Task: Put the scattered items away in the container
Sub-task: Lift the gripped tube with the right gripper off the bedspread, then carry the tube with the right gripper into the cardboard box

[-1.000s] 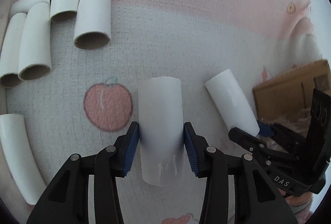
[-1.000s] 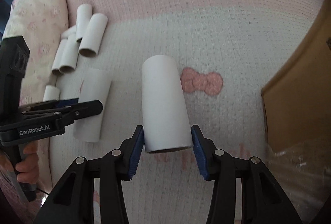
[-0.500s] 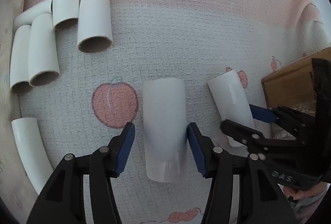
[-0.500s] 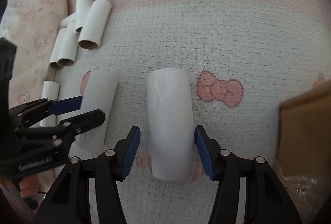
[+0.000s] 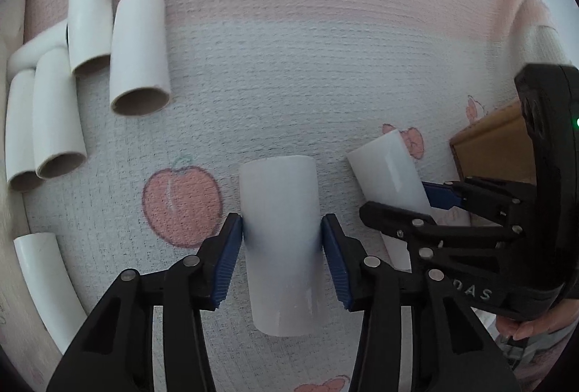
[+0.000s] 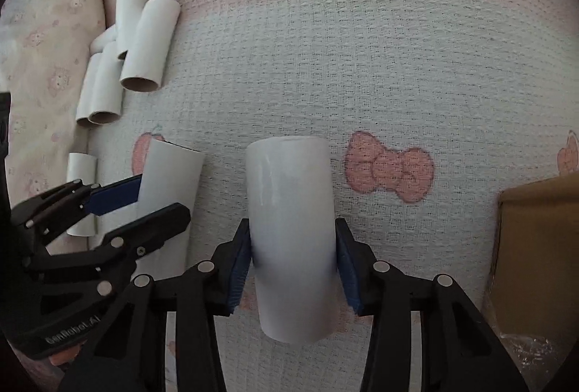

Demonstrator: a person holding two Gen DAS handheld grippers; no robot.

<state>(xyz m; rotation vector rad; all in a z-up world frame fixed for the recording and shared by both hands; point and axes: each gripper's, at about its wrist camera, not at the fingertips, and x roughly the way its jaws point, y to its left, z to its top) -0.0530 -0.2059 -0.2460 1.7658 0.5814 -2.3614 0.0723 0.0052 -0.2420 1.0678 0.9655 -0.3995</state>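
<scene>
My left gripper (image 5: pixel 281 233) is shut on a white cardboard tube (image 5: pixel 280 240), its blue pads pressing both sides. My right gripper (image 6: pixel 292 236) is shut on a second white tube (image 6: pixel 291 229) in the same way. Each gripper shows in the other's view: the right one (image 5: pixel 427 200) at the right, the left one (image 6: pixel 144 196) at the left. Both tubes lie along the fingers over the waffle-weave blanket (image 5: pixel 325 66). The cardboard box (image 6: pixel 539 247) stands at the right edge and also shows in the left wrist view (image 5: pixel 488 146).
Several more white tubes (image 5: pixel 137 48) lie clustered at the far left, also seen in the right wrist view (image 6: pixel 148 45). One curved tube (image 5: pixel 43 280) lies alone at the lower left. A folded pale cloth (image 6: pixel 43 48) borders the blanket's left side.
Both grippers' jaws, slightly apart from the tubes half a second ago, have closed onto them. A second ago both tubes were also gripped, the right one held raised.
</scene>
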